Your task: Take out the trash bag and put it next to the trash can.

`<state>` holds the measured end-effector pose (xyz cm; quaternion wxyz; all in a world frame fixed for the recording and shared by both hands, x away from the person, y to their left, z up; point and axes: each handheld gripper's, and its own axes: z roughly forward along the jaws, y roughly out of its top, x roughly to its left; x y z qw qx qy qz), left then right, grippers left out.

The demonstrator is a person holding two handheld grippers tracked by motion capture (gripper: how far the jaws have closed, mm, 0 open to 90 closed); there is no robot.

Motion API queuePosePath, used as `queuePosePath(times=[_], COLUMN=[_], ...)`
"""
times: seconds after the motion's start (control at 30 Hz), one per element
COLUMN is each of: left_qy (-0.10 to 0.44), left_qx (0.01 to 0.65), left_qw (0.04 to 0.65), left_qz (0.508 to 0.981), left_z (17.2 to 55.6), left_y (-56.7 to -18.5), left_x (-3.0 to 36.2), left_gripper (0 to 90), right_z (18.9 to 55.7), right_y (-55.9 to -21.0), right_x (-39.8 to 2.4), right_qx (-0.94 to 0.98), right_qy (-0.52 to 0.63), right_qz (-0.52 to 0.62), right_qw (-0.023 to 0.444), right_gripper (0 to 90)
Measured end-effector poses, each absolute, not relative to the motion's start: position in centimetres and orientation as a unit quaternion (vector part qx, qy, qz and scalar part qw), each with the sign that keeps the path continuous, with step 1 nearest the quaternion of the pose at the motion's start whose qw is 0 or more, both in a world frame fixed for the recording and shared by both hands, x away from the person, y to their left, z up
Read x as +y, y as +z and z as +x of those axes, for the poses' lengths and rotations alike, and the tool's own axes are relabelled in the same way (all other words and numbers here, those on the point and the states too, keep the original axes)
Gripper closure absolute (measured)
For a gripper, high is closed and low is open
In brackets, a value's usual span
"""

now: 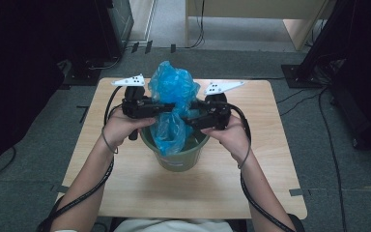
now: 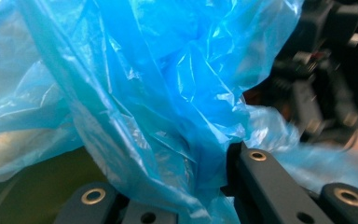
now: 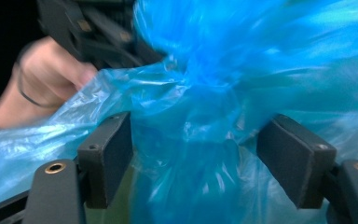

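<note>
A crumpled blue plastic bag (image 1: 173, 87) stands up out of a green bin (image 1: 183, 159) at the middle of the wooden table, with its lower part hanging inside the bin. My left gripper (image 1: 168, 105) comes in from the left and is shut on the bag's gathered neck (image 2: 200, 154); its left jaw is hidden behind the plastic. My right gripper (image 1: 188, 118) comes in from the right at the same neck. Its jaws stand wide apart around the bunched plastic (image 3: 191, 140), and the left pad (image 3: 114, 156) touches it.
The bin stands on a light wooden table (image 1: 251, 169) with bare wood on every side of it. Black cables (image 1: 251, 193) trail from both grippers back along the person's forearms. Dark equipment stands and more cables lie on the grey floor around the table.
</note>
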<state>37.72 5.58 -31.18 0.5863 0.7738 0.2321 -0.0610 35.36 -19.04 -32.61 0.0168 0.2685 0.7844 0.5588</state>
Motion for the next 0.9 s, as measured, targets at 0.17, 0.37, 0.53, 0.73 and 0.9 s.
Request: queuePosePath(times=[0.17, 0.37, 0.53, 0.73, 0.9], left_qy=[-0.079, -0.078, -0.072, -0.059, -0.048], left_qx=[0.224, 0.226, 0.223, 0.222, 0.219], left_qw=[0.585, 0.583, 0.583, 0.576, 0.572], left_qz=[0.775, 0.777, 0.778, 0.784, 0.789], left_z=[37.41, 37.56, 37.61, 37.64, 37.58], left_y=[-31.31, -31.64, -31.64, -31.63, -31.42], left_x=[4.86, 4.68, 4.85, 5.03, 5.37], left_gripper=[81.7, 80.8, 75.1, 65.5, 58.2], right_z=[35.29, 35.18, 35.22, 35.33, 35.49], right_y=[-33.23, -33.42, -33.49, -33.56, -33.51], right_x=[-18.10, -18.01, -18.23, -18.38, -18.88], right_qx=[0.799, 0.803, 0.798, 0.799, 0.800], right_qy=[0.544, 0.536, 0.535, 0.519, 0.512], right_qz=[0.256, 0.259, 0.278, 0.303, 0.312], right_qw=[0.018, 0.012, -0.003, -0.018, -0.012], right_gripper=[37.1, 64.0, 78.1, 83.6, 83.8])
